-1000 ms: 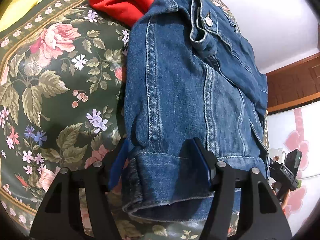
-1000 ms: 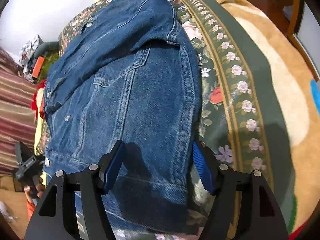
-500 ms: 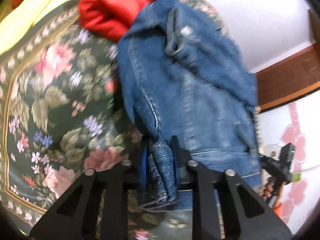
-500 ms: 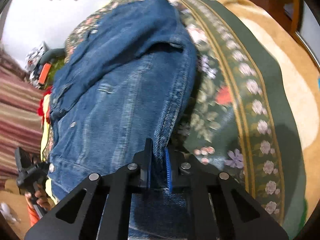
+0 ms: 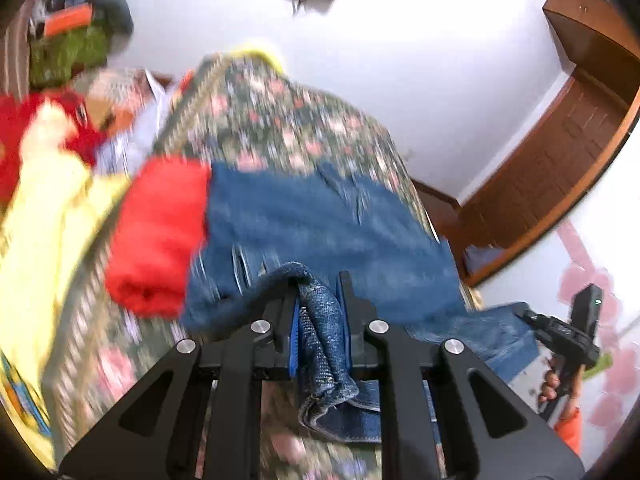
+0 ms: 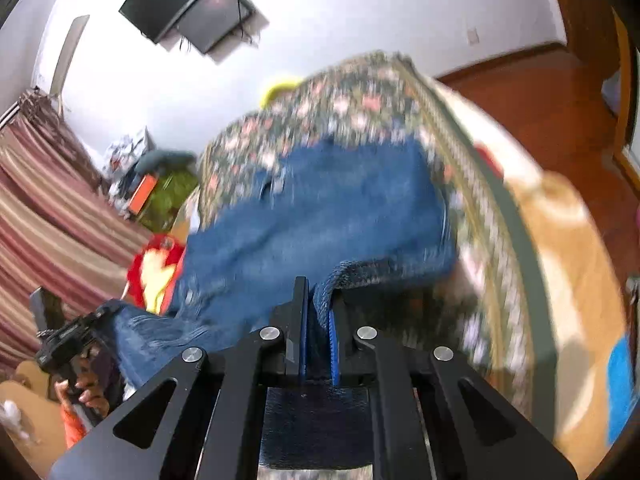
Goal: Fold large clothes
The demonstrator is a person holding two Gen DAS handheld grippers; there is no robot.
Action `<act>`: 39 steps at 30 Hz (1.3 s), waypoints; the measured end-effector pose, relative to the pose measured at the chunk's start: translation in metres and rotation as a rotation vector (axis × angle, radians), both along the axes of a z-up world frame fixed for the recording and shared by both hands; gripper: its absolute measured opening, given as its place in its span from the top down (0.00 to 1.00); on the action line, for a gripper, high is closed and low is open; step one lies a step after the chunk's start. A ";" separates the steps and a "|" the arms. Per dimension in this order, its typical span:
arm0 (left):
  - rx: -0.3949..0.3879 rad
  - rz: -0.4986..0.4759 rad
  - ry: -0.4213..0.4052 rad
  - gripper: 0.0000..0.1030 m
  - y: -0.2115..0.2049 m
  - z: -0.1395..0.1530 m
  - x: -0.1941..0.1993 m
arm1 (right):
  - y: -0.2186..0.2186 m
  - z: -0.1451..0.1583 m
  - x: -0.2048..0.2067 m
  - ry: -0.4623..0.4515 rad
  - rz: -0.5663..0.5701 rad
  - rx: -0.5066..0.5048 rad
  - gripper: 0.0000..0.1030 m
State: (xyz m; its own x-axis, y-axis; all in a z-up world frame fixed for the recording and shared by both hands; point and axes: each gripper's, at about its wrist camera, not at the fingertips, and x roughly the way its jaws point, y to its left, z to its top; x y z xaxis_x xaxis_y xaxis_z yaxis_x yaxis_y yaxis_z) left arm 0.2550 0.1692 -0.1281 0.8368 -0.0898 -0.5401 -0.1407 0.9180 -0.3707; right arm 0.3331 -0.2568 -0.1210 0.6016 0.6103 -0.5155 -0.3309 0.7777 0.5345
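On the bed, over a dark floral bedspread point(image 5: 280, 120), lies the blue denim jacket point(image 5: 320, 224), spread across the middle and lifted at its near edge. The left tongs point(image 5: 320, 316) are clenched on a bunched fold of the jacket hem, and the cloth hangs down between the blue pads and below them. The right tongs point(image 6: 318, 320) are also clenched on the jacket point(image 6: 328, 208), gripping a thick seam edge that curls over just in front of the pads. In the left wrist view the right tongs point(image 5: 568, 332) appear at the right side, held by a hand with an orange sleeve, with a strip of denim reaching toward them. In the right wrist view the left tongs point(image 6: 64, 340) appear at the lower left in the same way. A folded red garment point(image 5: 160, 232) lies just beside the jacket on its left, touching it, and a yellow cloth point(image 5: 44, 208) lies further left. Both pictures are blurred. A dark screen point(image 6: 188, 4) hangs on the white wall behind the bed, and a striped curtain point(image 6: 48, 208) is at the left in the right wrist view.
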 end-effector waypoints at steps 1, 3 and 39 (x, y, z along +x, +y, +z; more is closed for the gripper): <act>0.005 0.020 -0.021 0.85 0.004 0.008 0.008 | 0.003 0.008 0.010 -0.021 -0.024 -0.016 0.94; 0.013 0.050 -0.046 0.85 0.012 0.020 0.026 | 0.008 0.018 0.032 -0.034 -0.058 -0.020 0.94; 0.345 0.069 0.218 0.44 0.044 -0.034 0.161 | 0.067 -0.005 0.108 -0.003 -0.047 -0.336 0.55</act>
